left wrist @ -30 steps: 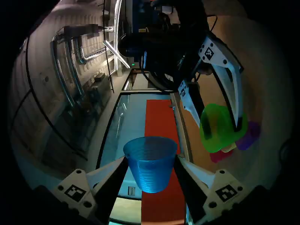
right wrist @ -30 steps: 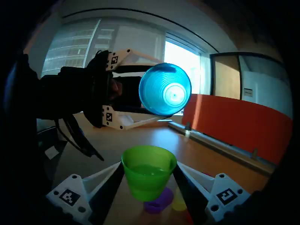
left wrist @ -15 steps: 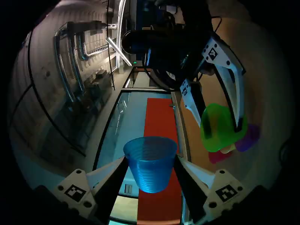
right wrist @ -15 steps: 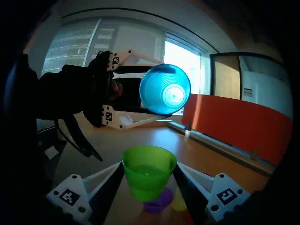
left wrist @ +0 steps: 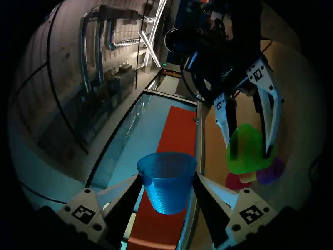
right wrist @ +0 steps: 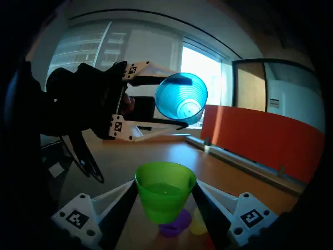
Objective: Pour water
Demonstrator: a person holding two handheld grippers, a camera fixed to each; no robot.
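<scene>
My left gripper (left wrist: pixel 166 188) is shut on a blue ribbed cup (left wrist: pixel 167 181). In the right gripper view that blue cup (right wrist: pixel 181 98) hangs in the air, tipped on its side with its mouth facing my right camera, between the left gripper's white fingers (right wrist: pixel 146 125). My right gripper (right wrist: pixel 165 196) is shut on an upright green cup (right wrist: pixel 165 191) with water in it. In the left gripper view the green cup (left wrist: pixel 246 149) appears at the right, between the right gripper's white fingers (left wrist: pixel 224 123).
A wooden table (right wrist: pixel 125 158) lies below both cups. A purple cup (right wrist: pixel 176 225) and a yellow one (right wrist: pixel 198 225) sit on it under the green cup. An orange partition (right wrist: pixel 266 137) runs along the table's far edge, with windows behind. A gloved hand (right wrist: pixel 83 104) holds the left gripper.
The blue cup has tilted, its mouth turning from straight at the right camera to slightly upward. The left gripper view has swung. The green cup has stayed in place.
</scene>
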